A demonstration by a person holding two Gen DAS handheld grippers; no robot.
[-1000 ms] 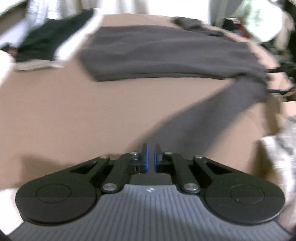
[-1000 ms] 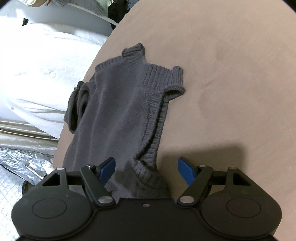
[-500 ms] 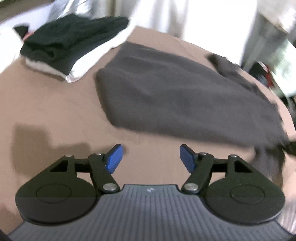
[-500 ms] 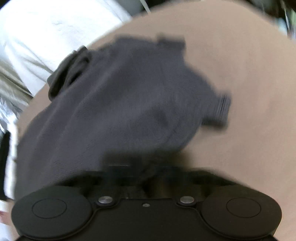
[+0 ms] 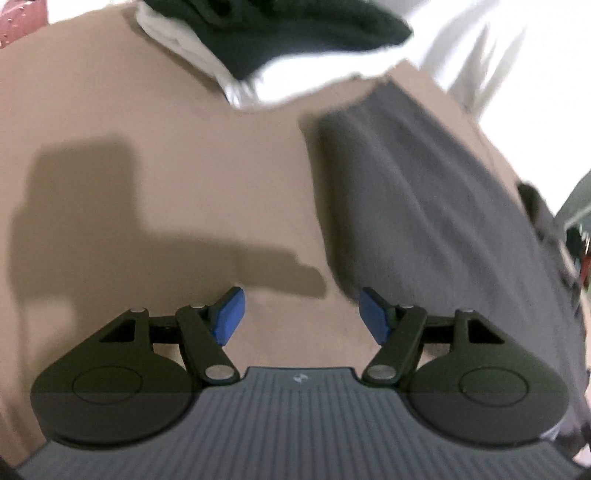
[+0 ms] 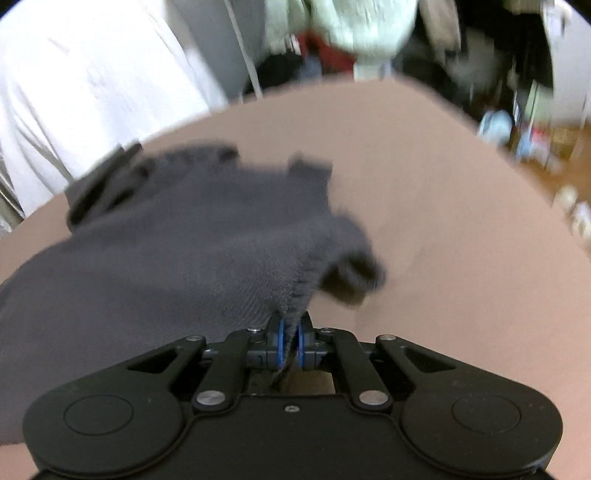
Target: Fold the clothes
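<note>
- On the brown tabletop (image 5: pixel 155 122) lies a dark grey knitted sweater (image 5: pixel 436 206), spread out over the right part of the left wrist view, its near edge running up and away from the camera.
- Left hand-held gripper (image 5: pixel 301 314): jaws wide apart, nothing between them; blue fingertips (image 5: pixel 231 314) hover over bare tabletop, with the right fingertip just beside the sweater's near corner. Contact with the knit cannot be told.
- Shadow of the left hand-held gripper falls on the tabletop to the left of the jaws.
- Right hand-held gripper (image 6: pixel 290 341): jaws drawn narrow, pinching a ribbed edge of the sweater (image 6: pixel 177 251); a strip of knit hangs down between the blue pads.
- From the pinch point, the knit rises in a peaked ridge; the rest of the garment spreads away to the left across the tabletop (image 6: pixel 461 221). A loose dark flap hangs to the right of the ridge, blurred.
- Far end of the sweater in the right wrist view shows a bunched dark fold and two small ribbed tabs; detail is blurred.
- Beyond the sweater in the left wrist view: a black garment (image 5: pixel 280 33) stacked on a white garment (image 5: pixel 236 81), near the tabletop's far edge.
- Right wrist view background: white cloth (image 6: pixel 85 88) at left and cluttered items beyond the tabletop, too blurred to identify.
</note>
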